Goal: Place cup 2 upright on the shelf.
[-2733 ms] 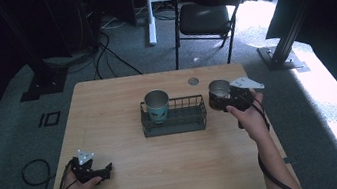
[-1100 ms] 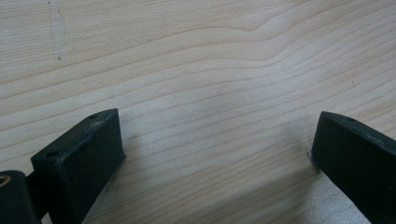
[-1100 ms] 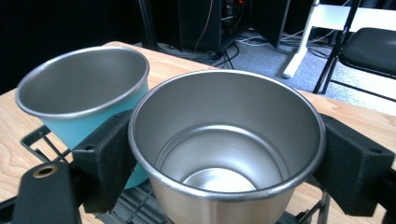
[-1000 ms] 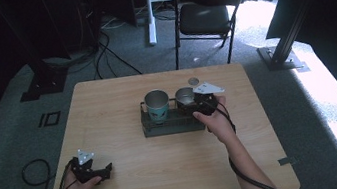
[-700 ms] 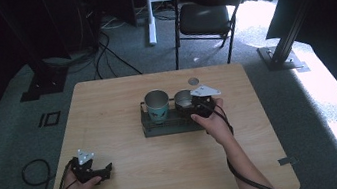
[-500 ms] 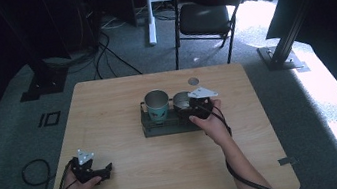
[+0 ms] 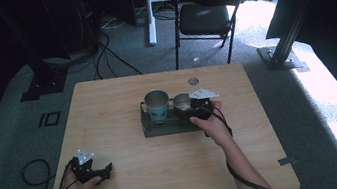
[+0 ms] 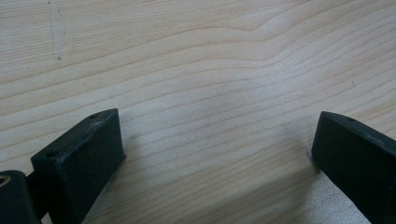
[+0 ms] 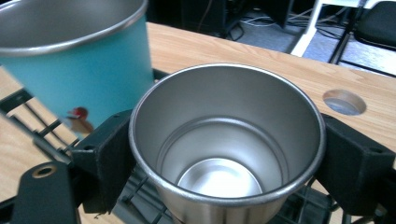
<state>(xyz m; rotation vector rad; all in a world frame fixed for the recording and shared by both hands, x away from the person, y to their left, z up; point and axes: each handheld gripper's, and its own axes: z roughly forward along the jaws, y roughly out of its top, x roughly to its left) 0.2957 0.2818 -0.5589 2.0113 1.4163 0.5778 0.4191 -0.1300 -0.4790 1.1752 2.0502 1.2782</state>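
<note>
Left gripper (image 7: 98, 171) rests on the table (image 7: 108, 113) at the near left corner, jaws spread wide over bare wood, nothing between them. Moving across: the teal cup (image 7: 157, 105) stands in the wire basket (image 7: 148, 128) at mid-table. Just beside it, the right gripper (image 7: 193, 111) has its jaws clamped around the steel cup (image 9: 224, 140), mouth up, low over the basket's right half. Best bet: keep it level, clear of the teal cup, seat the base flat before letting go.
</note>
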